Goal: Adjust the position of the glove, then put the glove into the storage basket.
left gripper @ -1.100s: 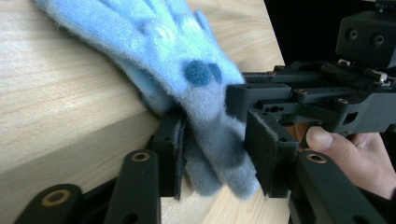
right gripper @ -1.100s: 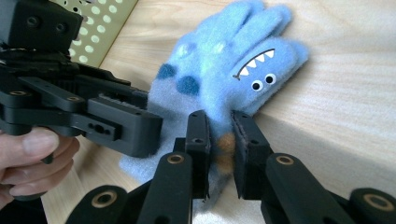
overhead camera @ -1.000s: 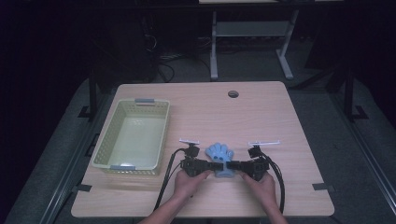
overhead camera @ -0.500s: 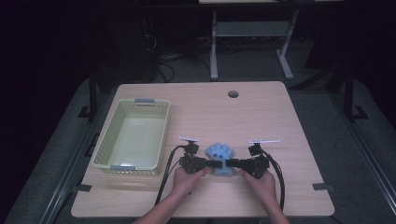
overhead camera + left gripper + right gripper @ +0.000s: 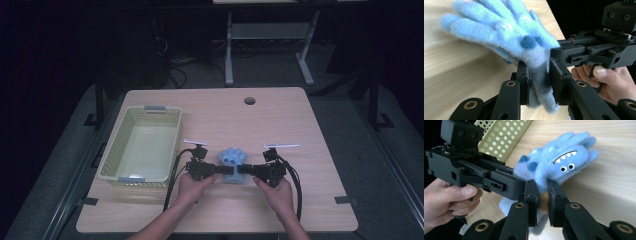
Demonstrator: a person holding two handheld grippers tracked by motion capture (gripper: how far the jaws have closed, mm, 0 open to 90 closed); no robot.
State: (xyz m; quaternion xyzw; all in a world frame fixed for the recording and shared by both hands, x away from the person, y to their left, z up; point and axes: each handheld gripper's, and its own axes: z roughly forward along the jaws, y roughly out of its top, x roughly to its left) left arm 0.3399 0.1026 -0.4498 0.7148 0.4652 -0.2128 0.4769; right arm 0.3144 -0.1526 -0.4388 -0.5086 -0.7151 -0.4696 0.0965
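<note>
I hold the fuzzy blue glove (image 5: 232,162) between both tools: my left hand-held gripper (image 5: 216,172) and right hand-held gripper (image 5: 242,170) each pinch its soft cuff just above the wooden table (image 5: 300,120). I judge the next move is to carry it left to the perforated plastic basket (image 5: 116,150).
</note>
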